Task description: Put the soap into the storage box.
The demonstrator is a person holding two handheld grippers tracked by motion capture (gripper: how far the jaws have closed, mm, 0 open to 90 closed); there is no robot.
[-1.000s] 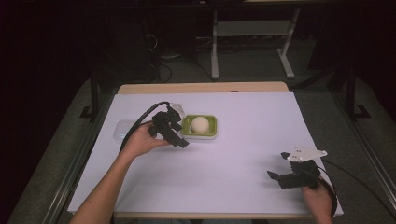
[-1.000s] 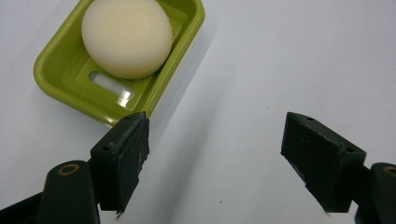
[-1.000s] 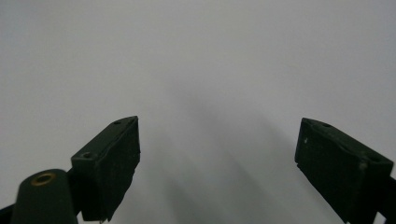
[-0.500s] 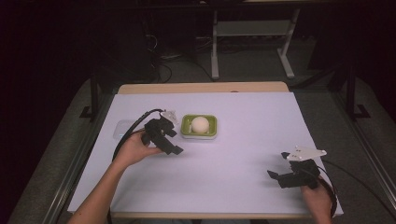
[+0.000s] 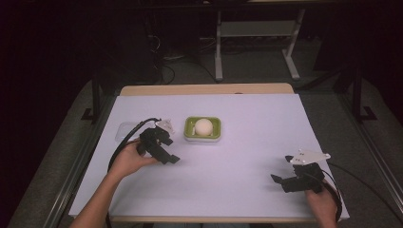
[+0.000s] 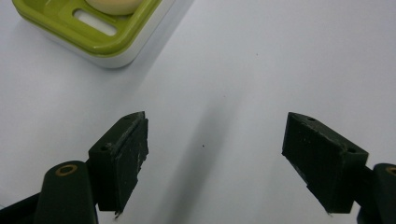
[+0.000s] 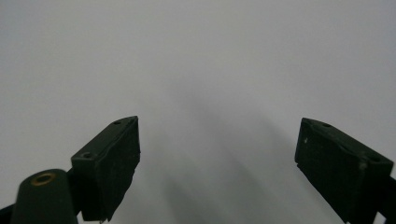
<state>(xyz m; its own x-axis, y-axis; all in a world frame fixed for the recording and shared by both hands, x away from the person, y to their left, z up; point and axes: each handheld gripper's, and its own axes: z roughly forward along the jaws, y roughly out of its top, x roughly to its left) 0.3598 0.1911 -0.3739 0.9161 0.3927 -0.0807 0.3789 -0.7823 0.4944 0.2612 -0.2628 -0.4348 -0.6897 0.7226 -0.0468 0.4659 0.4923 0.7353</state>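
Now: green dish (image 5: 203,129) with egg (image 5: 204,127) just beside gaping left tongs (image 5: 167,156).

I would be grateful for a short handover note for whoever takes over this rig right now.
Left gripper: open, empty, just left of the green soap dish, apart from it.
Right gripper: open, empty, low over the white table cover at the near right.
Things: the pale round soap sits in the dish at mid-table; a clear lid lies flat left of the left gripper.
Done: soap is in the dish.
Left: probably the lid, not yet touched; what it is for I cannot tell.
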